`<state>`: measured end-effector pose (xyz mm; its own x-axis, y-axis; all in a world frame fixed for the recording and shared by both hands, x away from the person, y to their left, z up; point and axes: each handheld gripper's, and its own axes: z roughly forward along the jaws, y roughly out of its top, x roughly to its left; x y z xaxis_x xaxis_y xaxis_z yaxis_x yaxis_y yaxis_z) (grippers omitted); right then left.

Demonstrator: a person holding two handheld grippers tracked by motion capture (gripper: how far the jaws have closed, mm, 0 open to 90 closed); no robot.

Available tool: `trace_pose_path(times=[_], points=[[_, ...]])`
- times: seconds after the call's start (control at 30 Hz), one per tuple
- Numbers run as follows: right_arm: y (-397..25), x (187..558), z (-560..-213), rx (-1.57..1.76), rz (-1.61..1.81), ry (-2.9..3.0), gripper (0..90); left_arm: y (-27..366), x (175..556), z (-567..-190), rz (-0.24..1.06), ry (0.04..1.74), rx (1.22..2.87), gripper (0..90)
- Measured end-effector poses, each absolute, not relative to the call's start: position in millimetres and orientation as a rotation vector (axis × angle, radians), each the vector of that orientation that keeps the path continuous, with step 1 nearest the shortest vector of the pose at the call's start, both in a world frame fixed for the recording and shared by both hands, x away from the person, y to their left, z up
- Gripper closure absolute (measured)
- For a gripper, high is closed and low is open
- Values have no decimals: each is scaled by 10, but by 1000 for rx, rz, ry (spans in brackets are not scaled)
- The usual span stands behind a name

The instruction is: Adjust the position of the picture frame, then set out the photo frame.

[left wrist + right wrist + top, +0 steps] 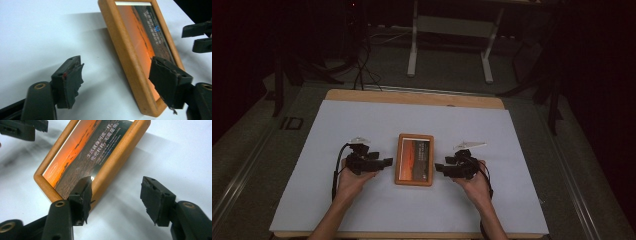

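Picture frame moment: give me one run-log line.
picture frame: flat on white sheet | left gripper: open, straddling one long edge | right gripper: open, straddling opposite edge | not lifted

Right tongs (117, 200) open, straddling wood photo frame (117, 157) edge; left tongs (22, 128) beyond.

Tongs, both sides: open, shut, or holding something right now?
Left tongs: open, straddling the picture frame's long edge, gripping nothing.
Right tongs: open, straddling the frame's other edge, gripping nothing.
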<state>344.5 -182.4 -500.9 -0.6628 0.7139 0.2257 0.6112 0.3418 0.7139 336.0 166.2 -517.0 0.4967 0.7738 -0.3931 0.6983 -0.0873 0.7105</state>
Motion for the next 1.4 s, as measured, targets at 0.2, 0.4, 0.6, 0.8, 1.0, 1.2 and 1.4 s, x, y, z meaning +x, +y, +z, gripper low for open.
trace_pose_path(times=[0.2,0.4,0.6,0.8,1.0,1.2,1.4], points=[[-1744,3428,-4985,1183,1167,2471,409,1724,3343,-5152,119,1223,1781,263],[-1691,3426,-4954,1156,1161,2470,400,1726,3321,-5140,191,1204,1800,294],[-1600,3460,-4900,1127,1166,2473,351,1769,3313,-5144,224,1210,1783,331],[-1441,3543,-4800,1053,1116,2433,415,1744,3286,-5127,252,1193,1788,348],[-1315,3679,-4791,1047,1129,2422,725,1737,3263,-5107,254,1159,1791,400],[-1270,3807,-4781,1036,1119,2385,895,1729,3250,-5096,251,1137,1804,448],[-1212,3960,-4834,994,1060,2372,897,1708,3249,-5103,217,1110,1801,482]])
